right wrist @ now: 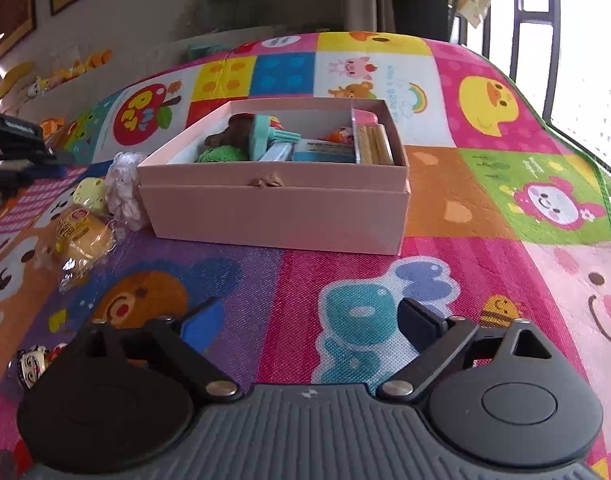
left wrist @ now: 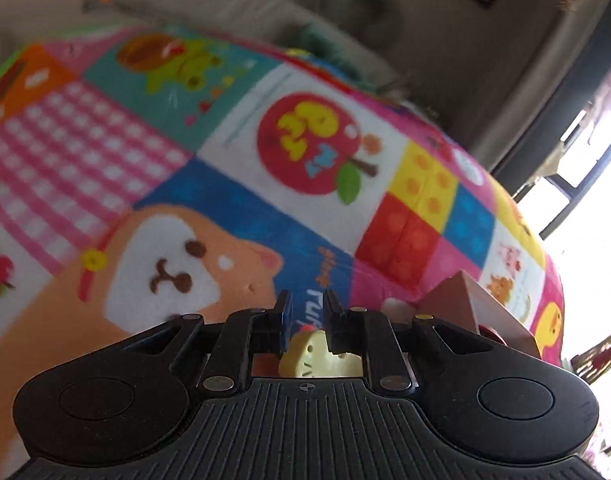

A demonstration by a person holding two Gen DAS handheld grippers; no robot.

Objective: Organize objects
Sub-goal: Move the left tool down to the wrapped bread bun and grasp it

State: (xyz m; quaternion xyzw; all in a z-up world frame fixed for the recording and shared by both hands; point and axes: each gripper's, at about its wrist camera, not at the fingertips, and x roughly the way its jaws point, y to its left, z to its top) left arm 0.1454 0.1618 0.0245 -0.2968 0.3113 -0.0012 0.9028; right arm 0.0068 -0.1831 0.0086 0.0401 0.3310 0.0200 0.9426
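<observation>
Left gripper point(left wrist: 307, 312) is sitting pinched together over the pale yellow plastic toy point(left wrist: 319, 354); right gripper point(right wrist: 305, 320) is hanging wide apart, empty, near the pink cardboard box point(right wrist: 273, 208).

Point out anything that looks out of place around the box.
Three things lie loose on the play mat left of the pink box: a wrapped bun, a pale yellow toy, a white frilly piece.
</observation>
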